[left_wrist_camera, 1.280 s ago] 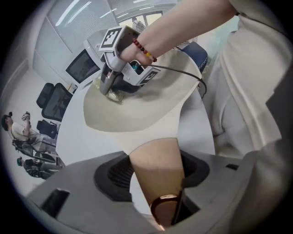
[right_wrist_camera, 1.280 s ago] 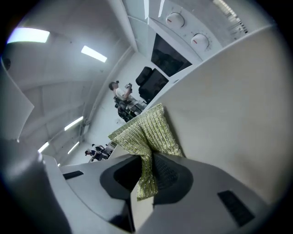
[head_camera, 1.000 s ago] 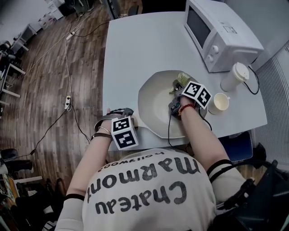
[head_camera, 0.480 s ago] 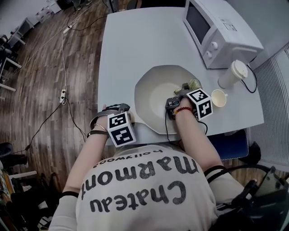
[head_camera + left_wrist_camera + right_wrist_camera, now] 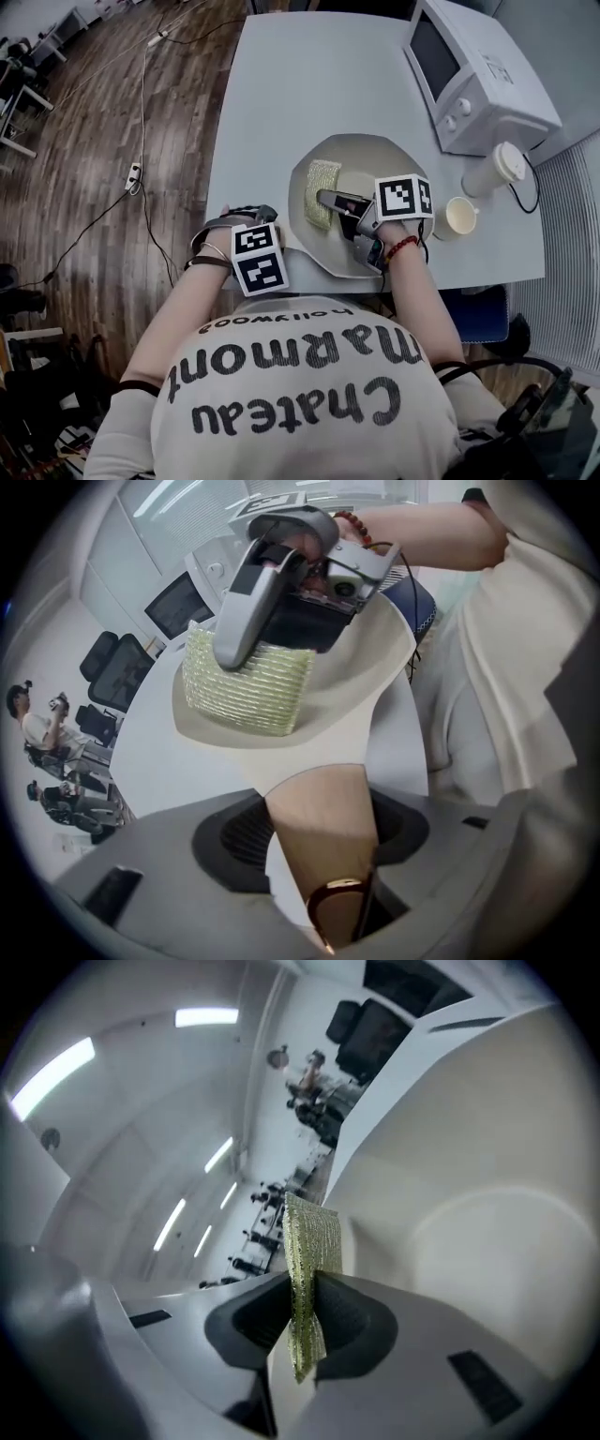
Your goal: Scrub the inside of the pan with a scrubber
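Two grippers in play, both closed on something. Left gripper (image 5: 323,829) points steeply down at the near table edge, jaws clamped on either side of the pan's wooden handle (image 5: 323,794), pads touching it both sides. Right gripper (image 5: 326,197) reaches into the pan (image 5: 370,157) from the right, jaws pinched tight on a yellow-green mesh scrubber (image 5: 319,178); the right gripper view shows the thin scrubber squeezed between the pads and sticking out past them. Scrubber sits flat against the pan's inner wall on its left side, inside the rim. Pan is cream coloured and rests on the white table (image 5: 300,84), near the front edge, close to the person. Microwave (image 5: 478,75) stands at the far right of the table, lidded paper cup (image 5: 495,169) and a small open cup (image 5: 459,216) just right of the pan.
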Tool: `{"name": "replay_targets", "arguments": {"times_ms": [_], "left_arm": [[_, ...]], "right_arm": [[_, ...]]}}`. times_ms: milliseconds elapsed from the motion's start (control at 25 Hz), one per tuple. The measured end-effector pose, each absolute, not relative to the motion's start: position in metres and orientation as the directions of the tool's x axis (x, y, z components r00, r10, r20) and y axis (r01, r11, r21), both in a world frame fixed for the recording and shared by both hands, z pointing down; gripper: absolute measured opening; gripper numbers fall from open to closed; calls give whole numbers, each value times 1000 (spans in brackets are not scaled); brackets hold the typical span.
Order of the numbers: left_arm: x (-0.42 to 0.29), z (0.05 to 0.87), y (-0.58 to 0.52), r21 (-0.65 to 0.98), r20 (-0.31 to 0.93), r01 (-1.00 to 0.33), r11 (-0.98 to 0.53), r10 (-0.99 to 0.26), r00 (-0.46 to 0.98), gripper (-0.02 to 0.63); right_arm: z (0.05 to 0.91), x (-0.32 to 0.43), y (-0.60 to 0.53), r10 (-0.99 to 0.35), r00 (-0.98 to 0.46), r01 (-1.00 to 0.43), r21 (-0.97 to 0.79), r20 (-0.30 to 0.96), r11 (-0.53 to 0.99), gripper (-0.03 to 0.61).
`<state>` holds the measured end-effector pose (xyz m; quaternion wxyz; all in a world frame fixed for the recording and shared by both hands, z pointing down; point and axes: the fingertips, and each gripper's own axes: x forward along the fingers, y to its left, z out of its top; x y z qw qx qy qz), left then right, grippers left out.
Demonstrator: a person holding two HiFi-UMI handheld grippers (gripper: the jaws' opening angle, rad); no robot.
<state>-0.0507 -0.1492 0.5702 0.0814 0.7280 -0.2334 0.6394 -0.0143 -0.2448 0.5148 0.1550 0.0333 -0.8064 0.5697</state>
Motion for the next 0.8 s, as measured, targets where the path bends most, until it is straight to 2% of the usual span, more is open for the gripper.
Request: {"name": "replay_targets", "arguments": {"times_ms": [120,280,800], "left_arm": [[-55,568,-148,-176,969,-448,-876,-233,76,258],[-53,569,-148,-153,972,-456,-877,-217,91,259],[-54,569,-148,-139,978,-436,-889,-191,78,259]], "right_arm": [[511,-26,-211,293,-916,-155,-914,275,375,61],[516,-43,-203,334,-909,-127,-929,249,347,64],[559,-52,-216,259,-894,-275,-905,365,324,71]]}}
